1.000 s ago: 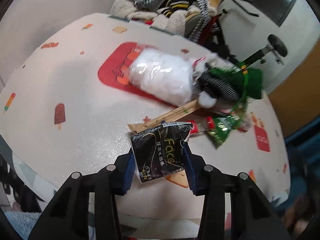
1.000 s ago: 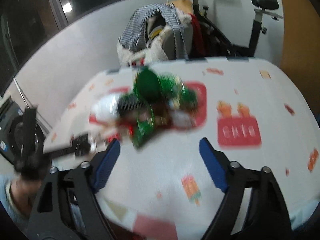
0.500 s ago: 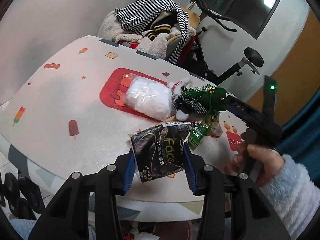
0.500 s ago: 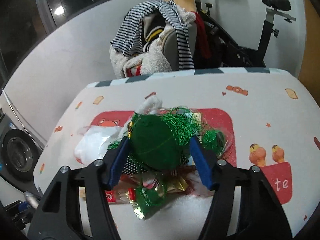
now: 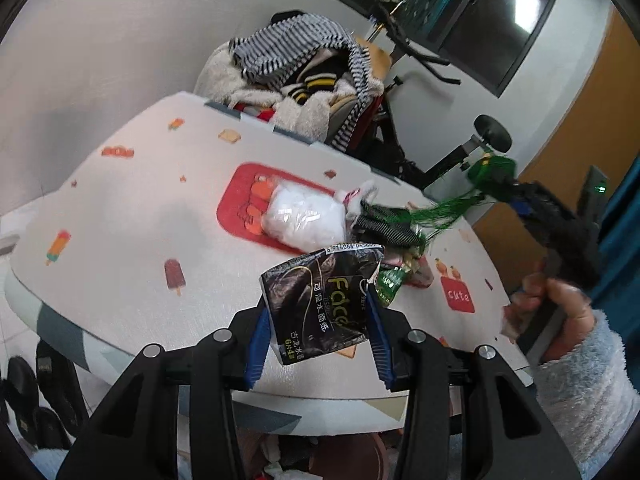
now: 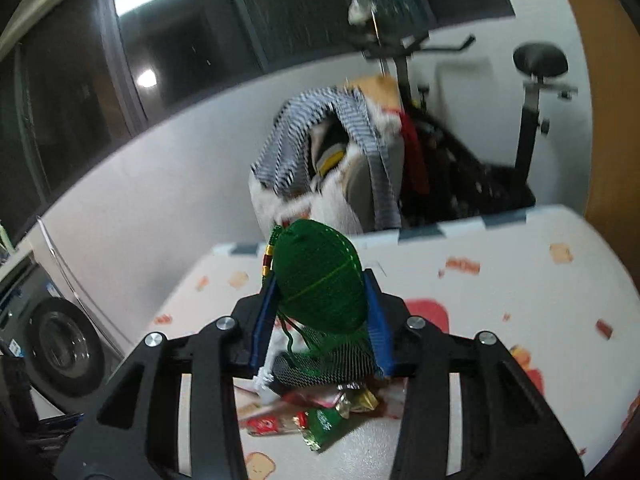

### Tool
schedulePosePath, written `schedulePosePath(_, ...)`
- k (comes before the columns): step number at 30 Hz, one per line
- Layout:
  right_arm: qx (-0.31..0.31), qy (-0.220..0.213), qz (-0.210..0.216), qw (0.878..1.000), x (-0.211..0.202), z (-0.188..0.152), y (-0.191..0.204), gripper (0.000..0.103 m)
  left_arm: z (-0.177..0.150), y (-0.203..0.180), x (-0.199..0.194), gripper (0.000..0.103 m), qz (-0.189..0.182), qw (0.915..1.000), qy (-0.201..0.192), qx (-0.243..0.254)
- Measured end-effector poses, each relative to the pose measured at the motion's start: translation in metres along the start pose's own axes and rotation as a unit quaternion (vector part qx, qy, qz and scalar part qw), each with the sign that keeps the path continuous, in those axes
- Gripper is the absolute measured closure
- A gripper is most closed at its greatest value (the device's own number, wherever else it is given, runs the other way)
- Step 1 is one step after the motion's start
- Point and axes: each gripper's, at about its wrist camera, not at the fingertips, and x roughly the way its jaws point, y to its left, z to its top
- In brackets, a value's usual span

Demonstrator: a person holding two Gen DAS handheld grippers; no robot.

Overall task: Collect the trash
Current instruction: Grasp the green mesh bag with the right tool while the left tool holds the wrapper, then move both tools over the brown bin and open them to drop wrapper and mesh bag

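Where the left wrist camera looks down its blue-padded fingers, the left gripper (image 5: 316, 320) pinches a crinkled black plastic tissue packet (image 5: 320, 300) with gold "Face" lettering and a barcode strip along its top edge; both pads press its sides and it hangs above the near edge of the white table with printed ice-lolly and toast motifs (image 5: 132, 220). Further back on the table lie a clear bag of white fluff (image 5: 304, 220) on a red printed patch, a black-and-white striped fabric piece (image 5: 384, 228), and small green and red wrappers (image 5: 390, 280) partly hidden behind the packet. At the right, a hand in a pale fleecy sleeve (image 5: 548, 300) holds the right gripper (image 5: 504, 188), which is seen side-on and blurred, green threads trailing from it. In the right wrist view, the right gripper (image 6: 322, 312) is closing its jaws on a green mesh-wrapped pouch with a gold-and-red bead on its cord (image 6: 320, 276); the pads touch both its sides, and it is lifted clear of the table (image 6: 520, 280). Green netting and a black mesh patch dangle beneath it, covering much of the wrapper litter (image 6: 320, 420) below. The background, with a chair heaped with striped clothing (image 6: 332, 160), is smeared by motion.
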Motion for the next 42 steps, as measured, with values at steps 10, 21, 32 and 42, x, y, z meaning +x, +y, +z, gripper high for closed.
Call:
schedulePosePath(10, -0.031, -0.024, 0.042, 0.998, -0.082, 0.006, 0.022, 0.06, 0.004, -0.015, -0.026, 0.061, -0.025, 0.9992, -0.018, 0.025)
schedulePosePath(21, -0.078, 0.062, 0.084, 0.991, -0.127, -0.048, 0.051, 0.06, -0.018, -0.03, -0.049, 0.061, -0.04, 0.9978, -0.007, 0.052)
schedulePosePath(32, -0.053, 0.178, 0.114, 0.976, -0.133, -0.125, 0.071, 0.06, -0.042, -0.038, -0.06, 0.061, -0.046, 0.9968, 0.005, 0.064)
schedulePosePath(42, -0.031, 0.266, 0.093, 0.959, -0.119, -0.185, 0.078, 0.059, -0.064, -0.046, -0.057, 0.061, -0.055, 0.9956, 0.029, 0.069)
